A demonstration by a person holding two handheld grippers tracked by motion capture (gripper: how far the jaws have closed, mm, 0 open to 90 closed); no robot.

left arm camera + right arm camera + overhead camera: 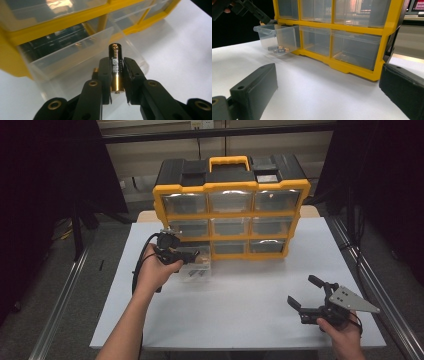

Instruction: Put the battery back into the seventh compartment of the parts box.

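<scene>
A yellow and black drawer cabinet (231, 202) stands at the back of the white table (240, 310). Its bottom-left clear drawer (196, 266) is pulled out and holds batteries (279, 49). My left gripper (192, 255) hovers over that drawer, shut on a black and gold battery (115, 66) that stands upright between its pads. The same clear drawer (75, 53) lies just beyond the battery in the left gripper view. My right gripper (306, 292) rests near the table's front right with its jaws wide apart and nothing between them; its fingers (254, 92) frame the cabinet (352, 32).
The cabinet's other clear drawers (230, 200) are pushed in. A black handle and lid top (229, 164) crown the cabinet. Metal rails (370, 280) run along both sides of the table. Bare tabletop lies between the two hands.
</scene>
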